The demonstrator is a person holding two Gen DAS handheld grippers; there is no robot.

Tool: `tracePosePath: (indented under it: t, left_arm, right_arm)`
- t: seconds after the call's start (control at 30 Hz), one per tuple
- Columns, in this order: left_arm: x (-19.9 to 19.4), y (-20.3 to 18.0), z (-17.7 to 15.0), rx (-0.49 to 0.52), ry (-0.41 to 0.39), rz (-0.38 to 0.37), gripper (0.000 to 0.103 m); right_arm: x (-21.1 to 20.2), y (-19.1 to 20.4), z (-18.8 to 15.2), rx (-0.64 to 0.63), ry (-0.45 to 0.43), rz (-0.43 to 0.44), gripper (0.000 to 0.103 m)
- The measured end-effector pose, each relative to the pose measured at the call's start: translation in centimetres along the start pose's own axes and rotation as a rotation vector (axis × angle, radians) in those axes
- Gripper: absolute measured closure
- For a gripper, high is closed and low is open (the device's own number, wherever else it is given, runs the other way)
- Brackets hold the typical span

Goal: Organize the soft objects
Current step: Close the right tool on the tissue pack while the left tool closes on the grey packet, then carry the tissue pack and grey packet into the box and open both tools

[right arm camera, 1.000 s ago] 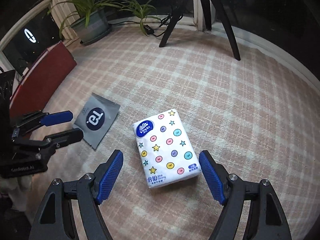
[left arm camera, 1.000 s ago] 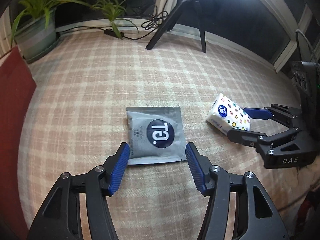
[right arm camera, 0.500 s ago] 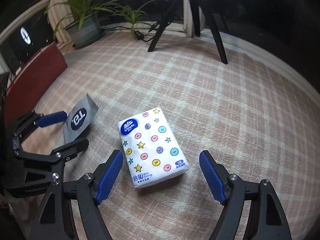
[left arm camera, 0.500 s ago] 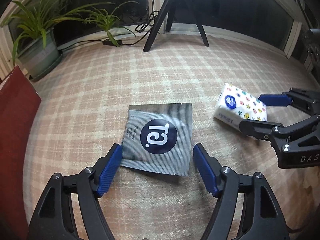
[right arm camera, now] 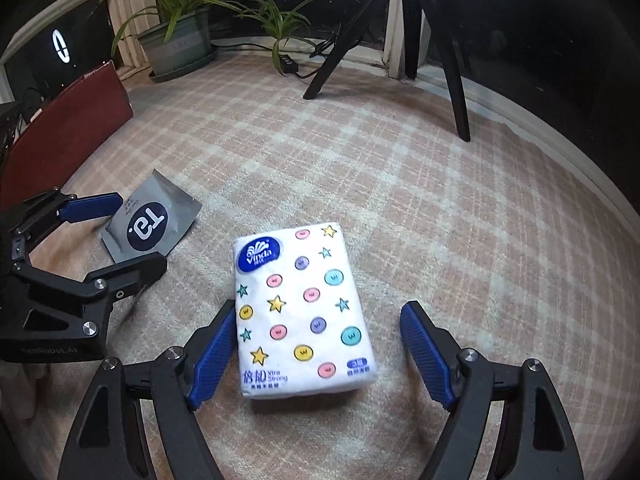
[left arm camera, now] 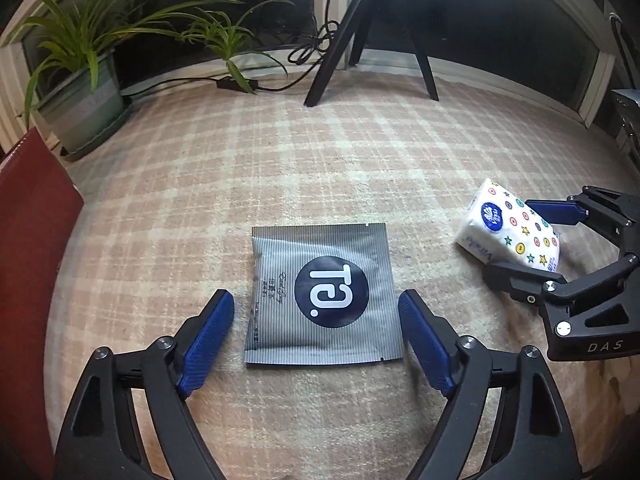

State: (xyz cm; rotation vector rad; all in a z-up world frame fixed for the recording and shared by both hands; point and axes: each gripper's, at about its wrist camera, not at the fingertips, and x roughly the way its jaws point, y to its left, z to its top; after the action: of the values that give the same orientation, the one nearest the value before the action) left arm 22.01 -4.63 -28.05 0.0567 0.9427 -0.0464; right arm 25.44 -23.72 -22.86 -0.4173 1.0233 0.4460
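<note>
Both claws stand wide and hold nothing as we begin sorting the soft things on the plaid-covered desk [left arm camera: 320, 152]. Our left claw [left arm camera: 316, 332] straddles the grey sachet [left arm camera: 320, 292], which lies flat with its dark round logo up, one blue pad on either side and neither touching the foil. Our right claw [right arm camera: 316, 348] frames the tissue pack [right arm camera: 304, 312], a white packet printed with stars and dots; the left pad sits just beside, perhaps against, the pack's edge, while the right pad is well apart from it.

Sachet and pack lie near each other but not touching, each at its own angle on the cloth. Nothing is stacked, lined up or put in a container that we can see, so we judge the organizing barely started: both grasps are lined up and not yet closed, and every placement is still ahead. Where the items are meant to go is not shown.

At the far edge stand a potted plant [left arm camera: 84, 112] and black tripod legs [left arm camera: 360, 40]; a dark red panel [left arm camera: 32, 260] rises at the left.
</note>
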Motion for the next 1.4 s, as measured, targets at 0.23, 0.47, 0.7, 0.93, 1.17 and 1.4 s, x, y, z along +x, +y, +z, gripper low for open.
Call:
tracePosePath:
  t: [0.23,0.47,0.7,0.93,1.17,1.4]
  left_arm:
    - [0.4,0.4,0.4,-0.02,0.002,0.008,0.016]
    - [0.2,-0.3,0.3,-0.001,-0.008,-0.008,0.03]
    - [-0.3,-0.5,0.2,0.001,-0.007,-0.02,0.032]
    - [-0.7,-0.2,0.1,-0.017,-0.017,-0.033,0.036]
    - [-1.1,-0.1,0.3,-0.022,-0.032,-0.035,0.039]
    - [-1.4,0.1,0.4,-0.034,-0.043,-0.038,0.039]
  right_arm:
    - [0.2,0.3,0.2,-0.005,-0.003,0.01,0.025]
    - [0.2,0.3,0.2,-0.002,-0.013,0.012,0.025]
    - [-0.2,0.5,0.2,-0.006,-0.021,0.016,0.041]
    - [-0.4,0.5,0.3,0.001,-0.027,0.014,0.054]
    - [-0.6,0.4,0.2,0.016,-0.03,0.021,0.054]
    - [-0.8,0.5,0.0,0.027,-0.034,0.017,0.054]
